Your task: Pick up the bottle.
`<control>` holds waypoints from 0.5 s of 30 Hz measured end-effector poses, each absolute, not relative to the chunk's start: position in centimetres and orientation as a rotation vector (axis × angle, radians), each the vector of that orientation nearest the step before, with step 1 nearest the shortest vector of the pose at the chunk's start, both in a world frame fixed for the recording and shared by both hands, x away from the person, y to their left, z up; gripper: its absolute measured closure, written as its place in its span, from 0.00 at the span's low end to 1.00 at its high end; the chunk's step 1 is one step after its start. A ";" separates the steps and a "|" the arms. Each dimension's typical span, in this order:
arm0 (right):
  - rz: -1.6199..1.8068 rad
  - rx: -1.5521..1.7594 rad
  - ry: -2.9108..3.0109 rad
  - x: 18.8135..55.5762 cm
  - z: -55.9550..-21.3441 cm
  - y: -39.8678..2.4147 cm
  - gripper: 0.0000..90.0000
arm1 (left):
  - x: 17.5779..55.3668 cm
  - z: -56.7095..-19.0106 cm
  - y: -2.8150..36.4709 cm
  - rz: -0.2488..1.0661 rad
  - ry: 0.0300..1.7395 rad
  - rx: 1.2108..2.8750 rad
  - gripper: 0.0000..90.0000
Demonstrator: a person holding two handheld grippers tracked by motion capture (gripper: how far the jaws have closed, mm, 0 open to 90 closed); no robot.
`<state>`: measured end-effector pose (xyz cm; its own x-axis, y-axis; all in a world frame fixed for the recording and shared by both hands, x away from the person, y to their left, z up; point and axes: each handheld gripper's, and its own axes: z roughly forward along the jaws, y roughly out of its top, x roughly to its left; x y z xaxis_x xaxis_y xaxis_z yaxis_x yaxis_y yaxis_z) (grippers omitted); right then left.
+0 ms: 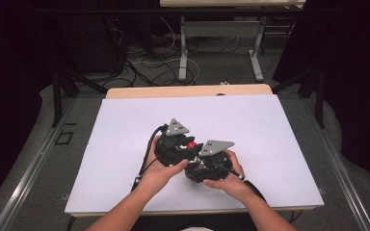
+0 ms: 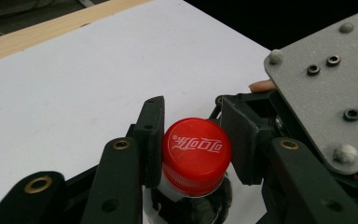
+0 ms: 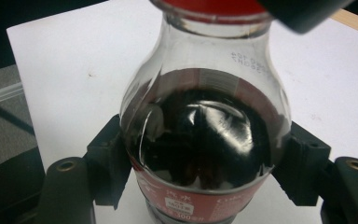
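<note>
— Near the middle of the white table [image 1: 125,144], toward its front edge, what stands there?
— A small cola bottle [image 3: 205,135], upright, dark liquid in its body, its red cap [image 2: 196,154] still on.
— What grips it?
— The right gripper [image 3: 205,172] is clamped on the bottle's body, a black jaw pressing each side. The left gripper [image 2: 196,142] is clenched on the cap, pads touching its two sides.
— And the hands?
— Both sit close together, the left hand [image 1: 161,168] just beside the right hand [image 1: 229,175], forearms entering from the front edge.
</note>
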<state>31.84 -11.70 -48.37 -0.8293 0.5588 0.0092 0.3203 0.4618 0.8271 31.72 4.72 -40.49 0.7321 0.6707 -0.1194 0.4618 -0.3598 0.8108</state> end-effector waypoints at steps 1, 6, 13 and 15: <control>1.297 0.766 2.456 31.9 -48.3 -11.7 0.34 | 31.7 -40.5 4.6 0.297 0.872 2.012 0.68; 1.297 0.768 2.454 32.0 -48.3 -11.9 0.34 | 31.8 -40.5 4.3 0.286 0.882 1.984 0.67; 1.335 0.747 2.470 32.1 -48.0 -12.4 0.33 | 32.4 -39.4 6.3 0.175 0.785 1.957 0.50; 1.364 0.719 2.482 32.0 -47.9 -12.4 0.33 | 32.4 -39.2 6.8 0.114 0.731 1.960 0.49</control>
<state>32.04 -12.37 -47.91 -0.8565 0.5144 0.0422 0.3113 0.4496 0.8372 32.39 6.76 -39.18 0.8128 0.5372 -0.2254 0.4427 -0.3180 0.8384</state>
